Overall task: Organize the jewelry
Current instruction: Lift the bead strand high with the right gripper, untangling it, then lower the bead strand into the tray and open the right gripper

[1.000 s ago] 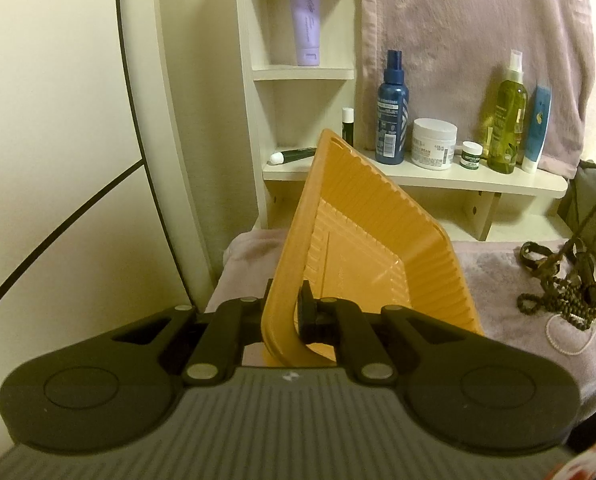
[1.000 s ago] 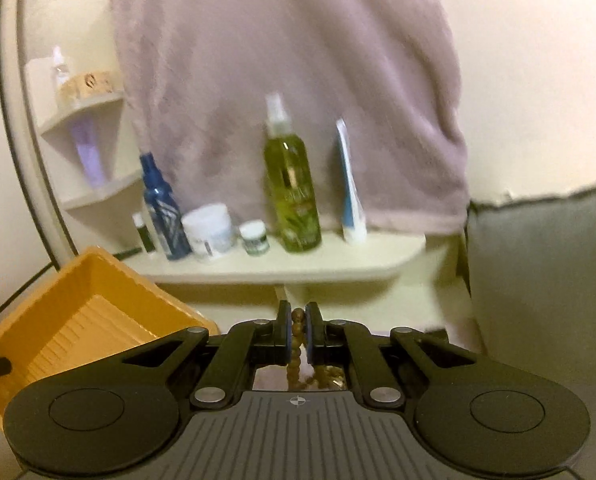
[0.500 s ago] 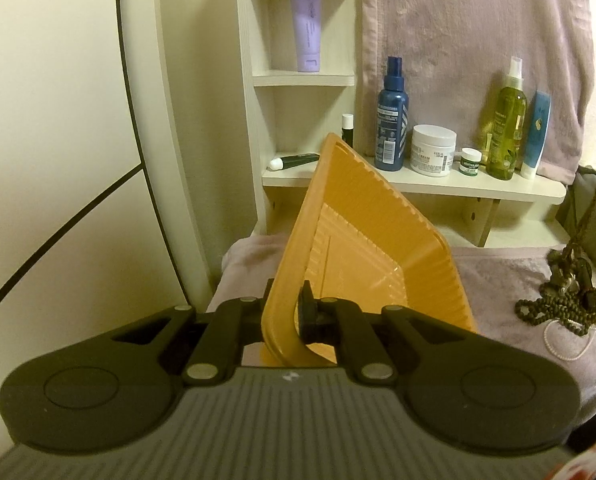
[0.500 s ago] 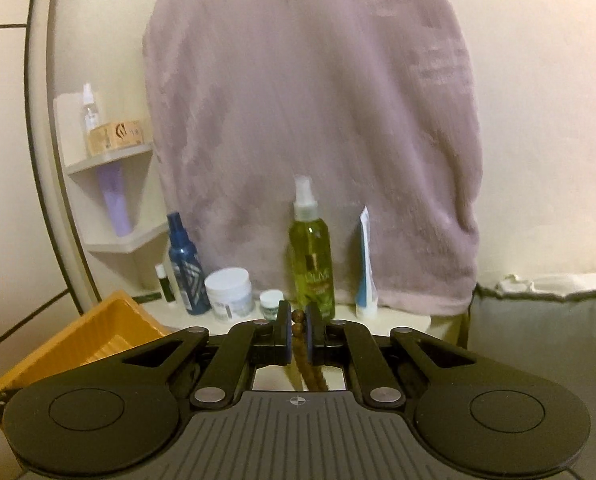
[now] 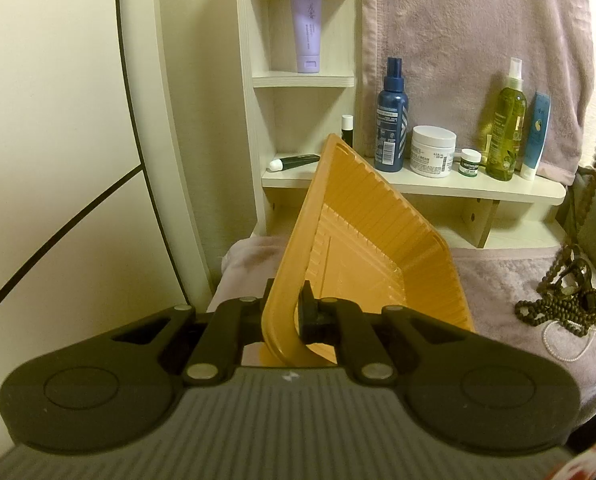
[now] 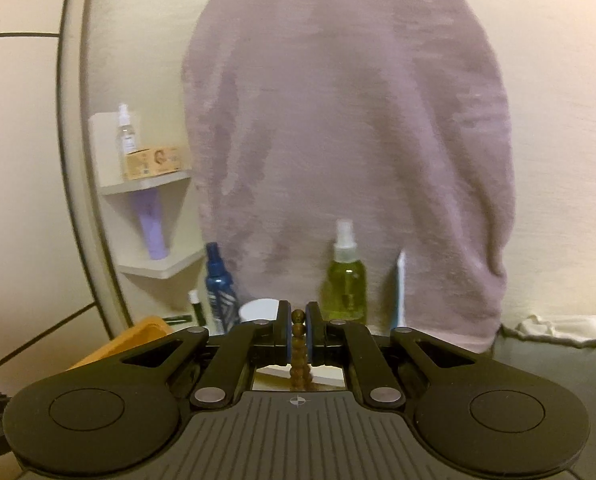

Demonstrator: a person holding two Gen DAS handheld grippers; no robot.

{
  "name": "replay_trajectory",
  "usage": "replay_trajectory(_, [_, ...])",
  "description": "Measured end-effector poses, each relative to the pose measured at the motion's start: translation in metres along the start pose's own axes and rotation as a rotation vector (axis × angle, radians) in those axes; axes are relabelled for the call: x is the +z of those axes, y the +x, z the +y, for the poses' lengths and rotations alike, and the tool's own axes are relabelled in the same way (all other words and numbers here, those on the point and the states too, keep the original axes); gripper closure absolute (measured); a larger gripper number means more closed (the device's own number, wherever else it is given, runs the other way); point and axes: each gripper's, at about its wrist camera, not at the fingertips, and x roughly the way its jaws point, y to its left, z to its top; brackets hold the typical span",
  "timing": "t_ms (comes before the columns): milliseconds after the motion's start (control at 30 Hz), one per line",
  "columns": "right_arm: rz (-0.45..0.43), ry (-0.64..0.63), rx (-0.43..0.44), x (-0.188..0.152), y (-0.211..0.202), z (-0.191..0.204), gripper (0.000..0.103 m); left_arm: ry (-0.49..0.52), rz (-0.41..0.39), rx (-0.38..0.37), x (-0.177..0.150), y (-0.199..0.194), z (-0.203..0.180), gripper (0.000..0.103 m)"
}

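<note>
My left gripper [image 5: 288, 314] is shut on the near rim of an orange plastic tray [image 5: 361, 256], holding it tilted up above the towel-covered surface. My right gripper [image 6: 298, 334] is shut on a brown bead necklace [image 6: 299, 350] and holds it high. In the left wrist view the necklace [image 5: 595, 148] hangs as a strand at the far right, its lower end still in a heap [image 5: 557, 304] on the towel. A thin white pearl strand [image 5: 565, 344] lies by that heap. The orange tray's corner shows low left in the right wrist view [image 6: 138, 336].
A cream shelf [image 5: 437, 184] behind holds a blue spray bottle [image 5: 391, 120], white jar [image 5: 433, 152], small jar, green spray bottle [image 5: 505, 128] and blue tube. A purple tube [image 5: 306, 32] stands on a higher shelf. A pink towel [image 5: 469, 40] hangs behind; a grey cushion [image 6: 557, 364] is at right.
My right gripper has risen with the bead necklace, drawing a long strand up from the heap. The left gripper and tilted tray have stayed about where they were.
</note>
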Motion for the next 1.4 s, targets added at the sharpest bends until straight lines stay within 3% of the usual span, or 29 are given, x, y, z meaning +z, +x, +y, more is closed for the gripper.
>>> replay_trajectory(600, [0.061,-0.023,0.264,-0.003,0.042,0.081,0.097,-0.009,0.004,-0.004,0.000,-0.001,0.002,0.095])
replay_trajectory(1067, [0.351,0.032,0.340,-0.084,0.113,0.095,0.097,-0.027,0.011,-0.012,-0.001,0.002,0.007,0.095])
replay_trajectory(1400, [0.541,-0.001,0.464,-0.127,0.118,0.093,0.096,-0.046,0.021,-0.012,-0.001,0.006,0.011,0.095])
